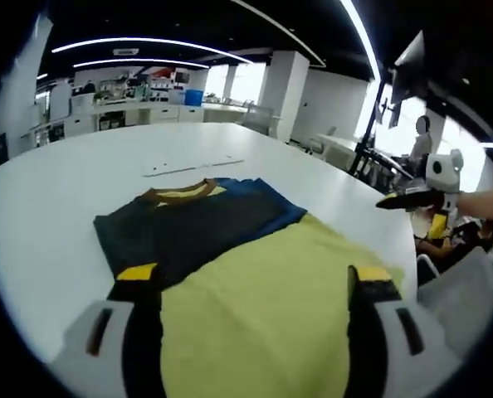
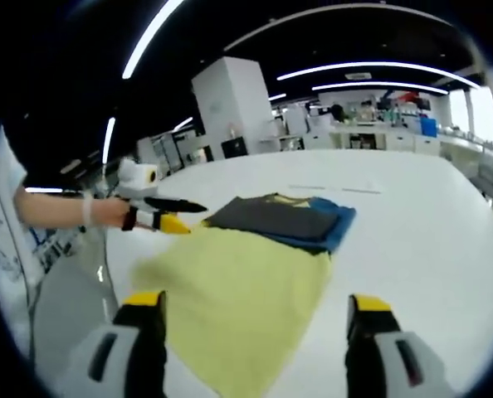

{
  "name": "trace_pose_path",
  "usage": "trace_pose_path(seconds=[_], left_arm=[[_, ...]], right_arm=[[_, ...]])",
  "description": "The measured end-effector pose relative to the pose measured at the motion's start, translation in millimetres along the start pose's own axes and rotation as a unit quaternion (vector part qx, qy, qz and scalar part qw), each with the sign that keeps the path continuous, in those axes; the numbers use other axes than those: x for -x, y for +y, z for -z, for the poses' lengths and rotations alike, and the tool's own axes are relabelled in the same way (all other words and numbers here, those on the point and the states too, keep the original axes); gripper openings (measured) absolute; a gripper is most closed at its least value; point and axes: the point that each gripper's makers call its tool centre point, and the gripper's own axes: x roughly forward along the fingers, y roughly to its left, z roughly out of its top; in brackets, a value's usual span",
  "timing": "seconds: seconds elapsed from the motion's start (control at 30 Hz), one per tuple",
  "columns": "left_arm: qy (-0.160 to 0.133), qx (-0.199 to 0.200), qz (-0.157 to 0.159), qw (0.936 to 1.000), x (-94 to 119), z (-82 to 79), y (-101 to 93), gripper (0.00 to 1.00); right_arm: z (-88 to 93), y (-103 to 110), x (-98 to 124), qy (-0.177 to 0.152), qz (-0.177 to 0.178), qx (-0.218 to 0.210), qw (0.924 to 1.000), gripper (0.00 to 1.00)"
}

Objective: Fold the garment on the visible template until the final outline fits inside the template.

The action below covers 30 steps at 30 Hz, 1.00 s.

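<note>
White table [image 1: 56, 191] in open office, folded garment [image 1: 230, 249], both grippers open, empty

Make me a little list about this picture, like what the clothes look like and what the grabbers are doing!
garment: yellow, dark grey and blue, partly folded, flat on table
collar: brown and yellow, at far end
table: big, white
left gripper: open, jaws over the yellow part
right gripper: open, above yellow edge
template: cannot tell
</note>
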Motion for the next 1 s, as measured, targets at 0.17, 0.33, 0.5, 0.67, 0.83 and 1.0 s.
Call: trace_pose_path(seconds=[0.17,0.33,0.5,0.67,0.83,1.0], left_arm=[[0.006,0.014,-0.017,0.9997,18.7,16.4,5.5,0.88],[0.007,0.02,-0.03,0.9993,37.8,27.0,11.1,0.87],[0.007,0.031,-0.042,0.9986,51.1,32.6,16.6,0.84],[0.011,0.035,-0.042,0.9984,63.3,43.7,15.6,0.82],[0.025,0.043,-0.042,0.9979,76.6,60.7,13.7,0.79],[0.037,0.045,-0.038,0.9976,91.5,75.0,13.5,0.77]], right_arm=[[4.0,1.9,1.5,0.006,-0.003,0.001,1.0,0.9],[6.6,2.4,4.3,0.008,-0.004,0.002,1.0,0.9],[11.9,2.9,7.2,0.013,-0.003,0.001,0.9999,0.89],[19.8,3.8,9.3,0.02,-0.004,-0.002,0.9998,0.87],[34.4,4.6,11.4,0.031,-0.005,-0.017,0.9994,0.82],[46.1,12.0,14.0,0.04,-0.019,-0.041,0.9982,0.79]])
